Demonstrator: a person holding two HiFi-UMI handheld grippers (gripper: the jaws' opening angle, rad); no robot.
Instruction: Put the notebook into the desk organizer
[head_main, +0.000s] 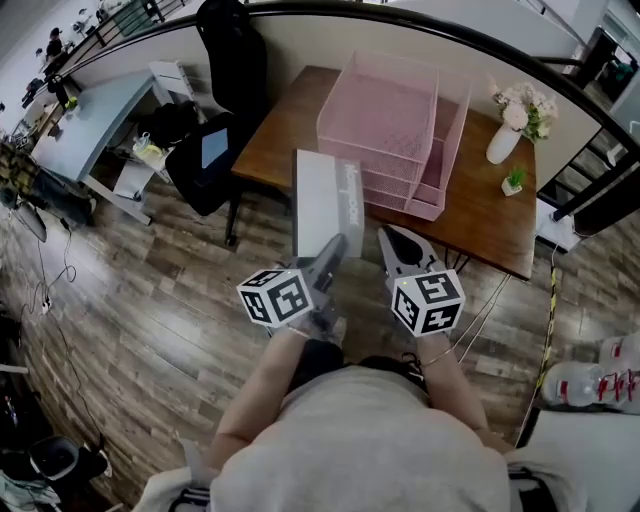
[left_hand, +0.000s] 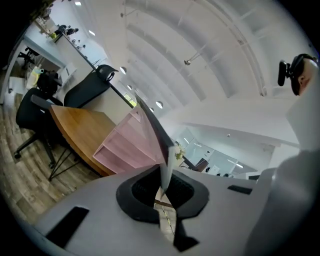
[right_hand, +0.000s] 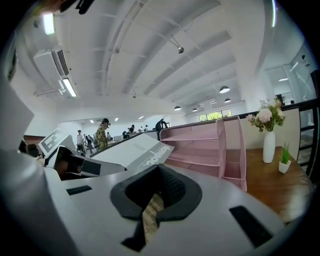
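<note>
I hold a grey notebook (head_main: 327, 198) out over the near edge of the wooden desk (head_main: 490, 225), in front of the pink mesh desk organizer (head_main: 392, 128). My left gripper (head_main: 334, 247) is shut on the notebook's near end. In the left gripper view the notebook (left_hand: 156, 131) stands edge-on between the jaws (left_hand: 164, 187), and the organizer (left_hand: 127, 145) lies beyond it. My right gripper (head_main: 393, 238) hangs just right of the notebook, shut and empty. The right gripper view shows its jaws (right_hand: 152, 204) closed, with the notebook (right_hand: 134, 154) to the left and the organizer (right_hand: 210, 145) ahead.
A white vase of flowers (head_main: 508, 128) and a small potted plant (head_main: 513, 181) stand on the desk's right end. A black office chair (head_main: 205, 160) sits left of the desk. Water bottles (head_main: 590, 385) lie on the floor at the right. A railing runs behind the desk.
</note>
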